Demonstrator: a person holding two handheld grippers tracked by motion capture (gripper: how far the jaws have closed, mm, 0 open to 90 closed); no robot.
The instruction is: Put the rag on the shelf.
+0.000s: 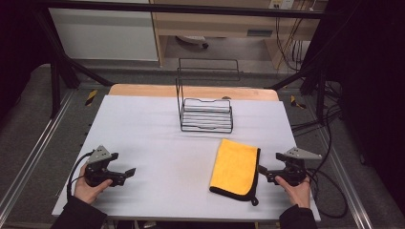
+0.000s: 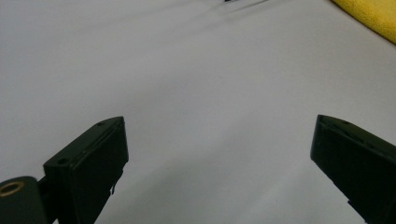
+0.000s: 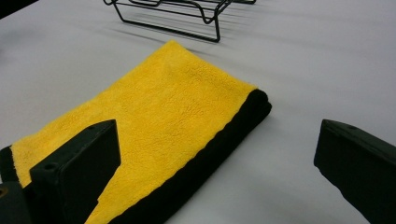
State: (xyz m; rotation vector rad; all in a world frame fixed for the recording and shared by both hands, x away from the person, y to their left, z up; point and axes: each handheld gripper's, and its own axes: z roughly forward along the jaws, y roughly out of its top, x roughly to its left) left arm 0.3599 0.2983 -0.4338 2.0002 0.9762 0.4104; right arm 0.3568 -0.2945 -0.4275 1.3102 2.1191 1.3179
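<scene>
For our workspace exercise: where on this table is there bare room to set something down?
The widest free patch lies between the left gripper and the yellow cloth. The table is also bare left of the wire rack. It is tightest between the cloth and the right gripper.

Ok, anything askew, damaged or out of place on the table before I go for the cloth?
Nothing stands out. The folded yellow cloth lies flat, turned slightly on the table; the wire rack stands upright behind it. Both the left gripper and the right gripper are open and empty.
</scene>
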